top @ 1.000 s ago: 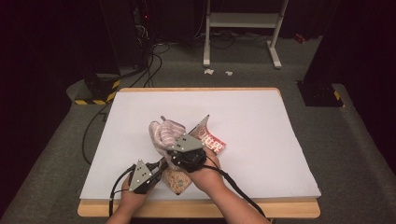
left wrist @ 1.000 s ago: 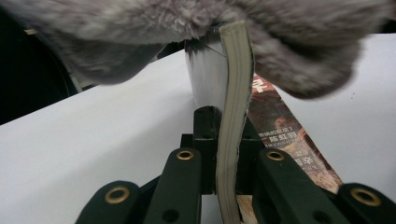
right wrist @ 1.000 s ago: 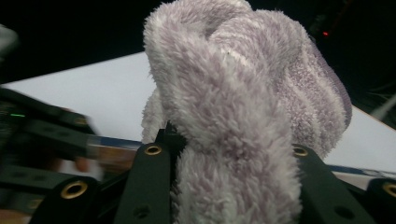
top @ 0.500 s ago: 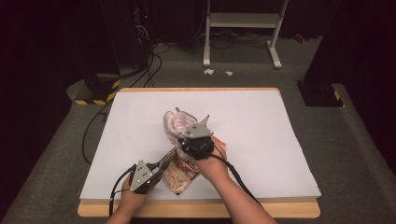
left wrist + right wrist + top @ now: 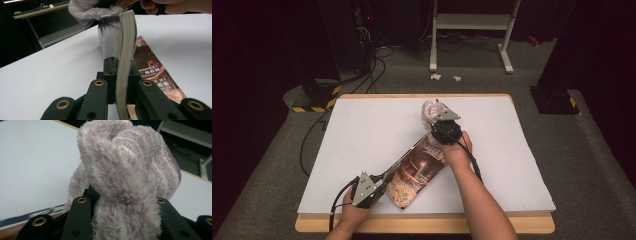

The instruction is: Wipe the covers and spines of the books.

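A thick paperback book (image 5: 417, 171) with a brown picture cover lies slantwise on the white table near its front edge. My left gripper (image 5: 382, 181) is shut on the book's near end. In the left gripper view the jaws (image 5: 122, 82) clamp the cream page block (image 5: 126, 50), which stands on edge, and the cover (image 5: 152, 72) lies flat to its right. My right gripper (image 5: 443, 125) is shut on a fluffy lilac cloth (image 5: 430, 110) at the book's far end. In the right gripper view the cloth (image 5: 125, 170) bulges out between the black jaws (image 5: 122, 217).
The white table top (image 5: 362, 135) has a wooden edge (image 5: 422, 224) at the front. Black cables (image 5: 312, 145) hang off the table's left side. A white stand (image 5: 472, 30) and dark equipment lie beyond on the grey floor.
My right gripper has carried the cloth along the book, away from the person and to the right, up to its far end. More of the brown cover shows. The left gripper has stayed put.
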A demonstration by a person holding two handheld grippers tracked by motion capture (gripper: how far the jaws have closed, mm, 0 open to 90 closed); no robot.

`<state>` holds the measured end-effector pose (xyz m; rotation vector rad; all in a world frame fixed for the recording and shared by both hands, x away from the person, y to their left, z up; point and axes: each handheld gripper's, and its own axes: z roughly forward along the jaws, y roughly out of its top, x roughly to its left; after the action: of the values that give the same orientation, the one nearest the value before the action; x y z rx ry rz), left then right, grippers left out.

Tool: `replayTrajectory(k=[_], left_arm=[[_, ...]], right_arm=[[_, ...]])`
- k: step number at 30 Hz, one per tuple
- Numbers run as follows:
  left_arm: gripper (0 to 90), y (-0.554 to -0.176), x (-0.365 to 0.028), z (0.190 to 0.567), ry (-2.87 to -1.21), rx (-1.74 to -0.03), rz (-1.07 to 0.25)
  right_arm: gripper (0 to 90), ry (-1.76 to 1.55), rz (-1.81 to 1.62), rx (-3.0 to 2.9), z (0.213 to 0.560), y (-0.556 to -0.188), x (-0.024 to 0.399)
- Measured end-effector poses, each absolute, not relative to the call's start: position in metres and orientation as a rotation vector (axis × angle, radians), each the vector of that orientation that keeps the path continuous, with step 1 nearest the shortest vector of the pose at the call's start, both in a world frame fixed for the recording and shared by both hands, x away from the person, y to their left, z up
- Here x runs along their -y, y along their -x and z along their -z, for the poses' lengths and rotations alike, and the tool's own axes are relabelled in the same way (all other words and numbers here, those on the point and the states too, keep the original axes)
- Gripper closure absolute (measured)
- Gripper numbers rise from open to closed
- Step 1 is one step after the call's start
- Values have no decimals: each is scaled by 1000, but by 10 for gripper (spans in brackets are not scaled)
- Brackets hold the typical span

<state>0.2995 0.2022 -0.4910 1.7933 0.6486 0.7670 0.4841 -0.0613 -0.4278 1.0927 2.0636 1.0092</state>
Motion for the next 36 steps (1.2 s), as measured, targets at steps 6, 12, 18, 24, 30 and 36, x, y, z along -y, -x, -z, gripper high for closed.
replayTrajectory(k=[6,12,18,24,30,36], left_arm=[[832,-300,-204,491,-1788,-650,-766],[832,-300,-204,491,-1786,-654,-764],[832,-300,-204,491,-1783,-661,-765],[832,-300,-205,492,-1771,-664,-755],[833,-300,-206,492,-1770,-672,-753],[833,-301,-204,492,-1772,-680,-754]], right_arm=[[672,-1089,-995,-2075,425,-487,58],[671,-992,-1056,-2123,420,-459,44],[671,-839,-1182,-2186,412,-410,17],[669,-677,-1300,-2254,402,-361,-8],[668,-582,-1346,-2296,398,-335,-27],[669,-611,-1309,-2279,401,-346,-24]])
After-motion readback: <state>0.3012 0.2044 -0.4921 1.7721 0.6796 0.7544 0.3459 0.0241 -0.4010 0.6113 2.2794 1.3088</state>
